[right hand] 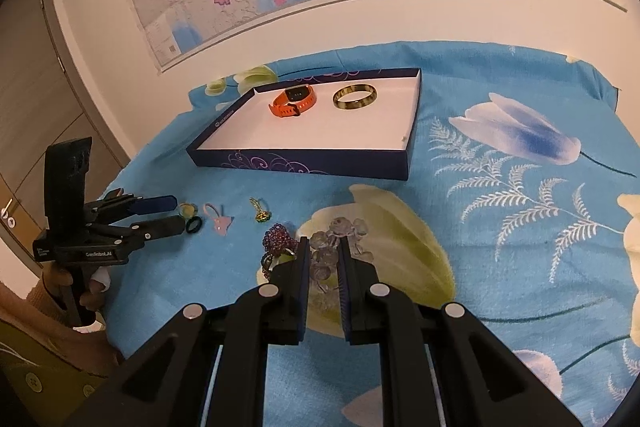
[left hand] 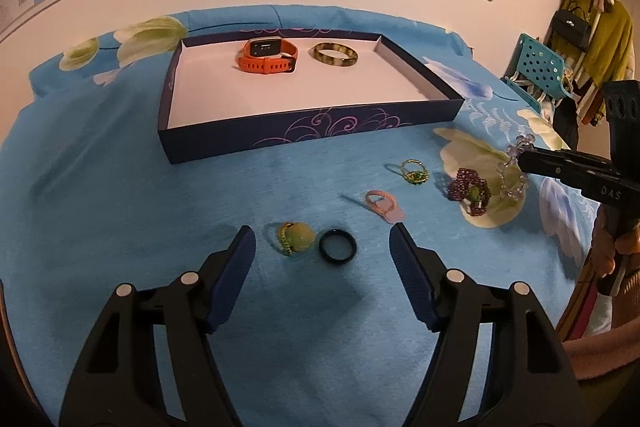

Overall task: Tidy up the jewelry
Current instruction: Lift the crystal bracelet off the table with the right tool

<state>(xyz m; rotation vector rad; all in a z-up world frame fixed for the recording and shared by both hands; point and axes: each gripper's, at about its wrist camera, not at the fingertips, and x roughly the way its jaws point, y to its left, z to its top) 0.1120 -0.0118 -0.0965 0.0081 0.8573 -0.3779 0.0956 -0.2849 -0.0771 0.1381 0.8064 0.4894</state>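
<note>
Two items in tray (left hand: 420, 75); R gripper (right hand: 323, 247) apparently clamps clear bead bracelet (right hand: 340, 227)

Fuzzy cloth bedspread (left hand: 120, 195); glossy bangle (left hand: 335, 55); clear glassy bead bracelet (right hand: 340, 227)

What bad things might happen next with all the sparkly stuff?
1. The right gripper pinches only part of the clear bead bracelet; the dangling loop might slip out or snag the purple bead bracelet beside it.
2. The open left gripper sits over both the black ring and the green bead ring, which almost touch, so closing may catch both or flick one away.
</note>
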